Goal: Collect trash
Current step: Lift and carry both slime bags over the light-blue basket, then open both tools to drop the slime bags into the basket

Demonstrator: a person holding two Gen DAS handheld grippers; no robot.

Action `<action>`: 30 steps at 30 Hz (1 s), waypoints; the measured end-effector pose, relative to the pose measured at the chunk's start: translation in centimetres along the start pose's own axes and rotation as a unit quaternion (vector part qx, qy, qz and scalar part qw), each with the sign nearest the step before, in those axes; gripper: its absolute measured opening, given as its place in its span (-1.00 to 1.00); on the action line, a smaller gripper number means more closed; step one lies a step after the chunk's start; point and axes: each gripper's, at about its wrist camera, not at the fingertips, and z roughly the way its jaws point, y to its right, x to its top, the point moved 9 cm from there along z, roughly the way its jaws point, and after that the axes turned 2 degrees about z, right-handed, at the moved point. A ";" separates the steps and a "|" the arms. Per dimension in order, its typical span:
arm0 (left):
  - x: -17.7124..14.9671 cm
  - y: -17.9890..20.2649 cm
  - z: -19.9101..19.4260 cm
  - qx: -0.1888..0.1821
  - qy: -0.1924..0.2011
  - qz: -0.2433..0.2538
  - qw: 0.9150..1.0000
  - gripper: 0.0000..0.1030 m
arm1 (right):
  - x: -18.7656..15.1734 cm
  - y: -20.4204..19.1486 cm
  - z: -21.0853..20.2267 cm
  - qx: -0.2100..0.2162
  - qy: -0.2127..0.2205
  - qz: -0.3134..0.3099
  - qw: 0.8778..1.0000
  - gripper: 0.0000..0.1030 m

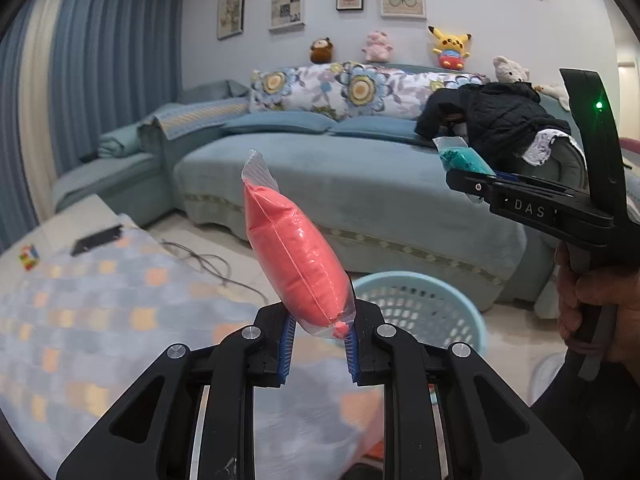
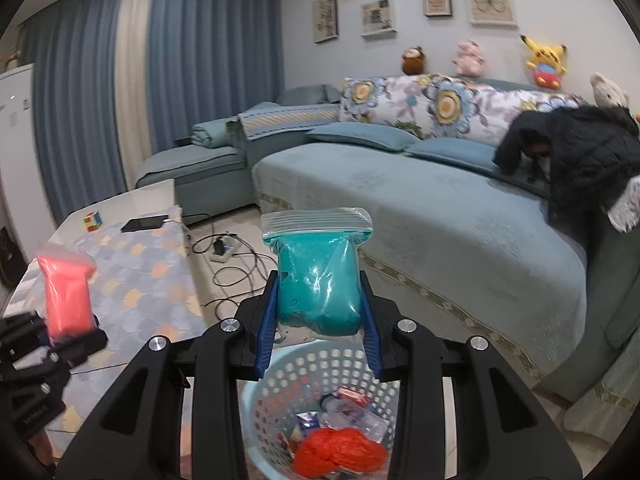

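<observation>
Pink filling packed a clear pouch (image 1: 294, 256) that stood tilted between the blue pads (image 1: 289, 340) of the left gripper (image 1: 320, 340), pinched only at its lower end while the rest leaned up and away from the fingers. In the right wrist view the same pink pouch (image 2: 66, 294) showed at the far left, above the patterned cloth on the low table (image 2: 140, 280).

The right gripper (image 2: 320, 320) was clamped on a teal zip bag (image 2: 318, 280), its blue pads (image 2: 267, 320) pressing both sides of the bag's lower half, the zip seal rising clear above the fingertips. From the left wrist camera, that teal bag (image 1: 460, 158) poked out of the right gripper's (image 1: 472, 184) tip, off to the right and higher than the pink pouch.

Directly beneath the teal bag sat a pale blue perforated basket (image 2: 280, 368) on the floor, already holding an orange plastic bag (image 2: 340, 452) and some wrappers. The basket's rim (image 1: 420, 284) also lay just behind the pink pouch.

Beyond stretched a blue sofa (image 2: 400, 200) with a dark jacket (image 2: 580, 160) on it. A puzzle cube (image 2: 92, 221) and a phone (image 2: 144, 224) rested on the table, and cables (image 2: 228, 256) lay on the floor.
</observation>
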 end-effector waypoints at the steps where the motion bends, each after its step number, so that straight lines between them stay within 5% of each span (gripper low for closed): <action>1: 0.0 0.5 0.6 -0.005 -0.004 -0.001 1.000 -0.63 | -0.1 0.5 0.1 -0.001 -0.004 0.003 1.000 -0.36; 13: -1.9 6.6 9.2 -0.069 -0.087 0.015 0.994 -0.61 | -5.9 5.6 5.1 0.006 -0.147 0.029 0.989 -0.32; 15: -2.3 7.2 10.4 -0.096 -0.110 0.007 0.989 -0.09 | -6.8 6.2 5.9 0.011 -0.174 0.047 0.984 -0.27; 18: -2.8 7.3 11.8 -0.113 -0.136 -0.012 0.984 0.08 | -6.3 7.0 5.5 0.013 -0.163 0.062 0.985 -0.06; 23: -2.1 5.4 11.0 -0.117 -0.126 -0.048 0.984 0.18 | -4.5 8.2 4.4 0.016 -0.126 0.094 0.987 0.10; 30: -1.4 0.2 6.3 -0.035 -0.106 -0.006 0.994 0.35 | -3.8 7.9 4.3 0.026 -0.126 0.135 0.982 0.25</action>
